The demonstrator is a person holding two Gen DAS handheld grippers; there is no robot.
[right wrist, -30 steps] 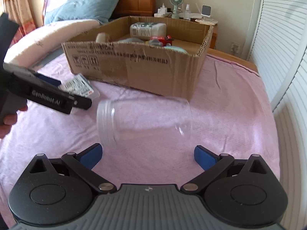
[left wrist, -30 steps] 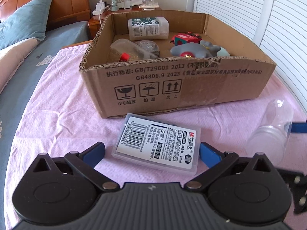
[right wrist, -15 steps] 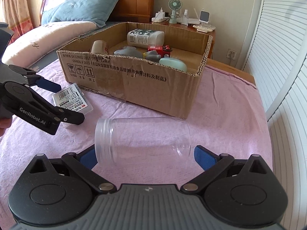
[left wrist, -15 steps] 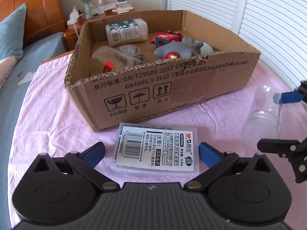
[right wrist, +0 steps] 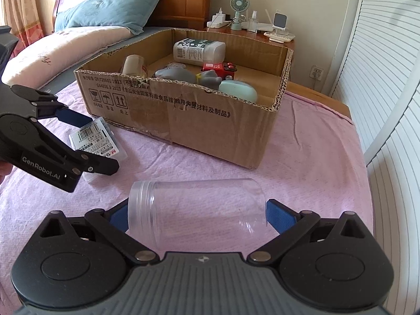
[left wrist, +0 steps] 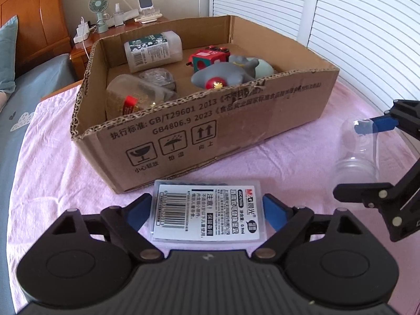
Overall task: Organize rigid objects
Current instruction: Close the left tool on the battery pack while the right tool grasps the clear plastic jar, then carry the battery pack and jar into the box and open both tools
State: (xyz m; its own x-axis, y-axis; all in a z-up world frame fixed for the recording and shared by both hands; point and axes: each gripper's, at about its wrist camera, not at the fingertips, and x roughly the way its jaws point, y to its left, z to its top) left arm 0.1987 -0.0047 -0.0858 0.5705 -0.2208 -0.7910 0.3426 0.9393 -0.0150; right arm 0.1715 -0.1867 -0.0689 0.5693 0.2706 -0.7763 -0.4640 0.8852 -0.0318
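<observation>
A flat clear plastic case (left wrist: 210, 218) with a white barcode label lies on the pink cloth in front of the cardboard box (left wrist: 210, 120). My left gripper (left wrist: 207, 210) straddles it, and its jaws are closing, with the blue pads (left wrist: 141, 210) touching the case's two short ends. In the right wrist view the case (right wrist: 97, 136) sits between the left gripper's (right wrist: 102, 144) fingers. A clear empty jar (right wrist: 197, 210) lies on its side between the pads of my right gripper (right wrist: 197, 218), which stands wide open. The left wrist view shows that jar (left wrist: 359, 155) inside the right gripper (left wrist: 346, 160).
The box (right wrist: 183, 120) holds a white bottle (left wrist: 152, 50), a red toy (left wrist: 210, 57), a grey toy (left wrist: 223, 76) and a snack jar (left wrist: 128, 97). Behind it are a nightstand with a small fan (right wrist: 239, 10) and a bed with pillows (right wrist: 110, 10). Louvred doors (right wrist: 380, 105) line the right.
The left jaws have narrowed onto the case and that hand has rolled. The right gripper has come forward, so the jar now lies between its pads.
</observation>
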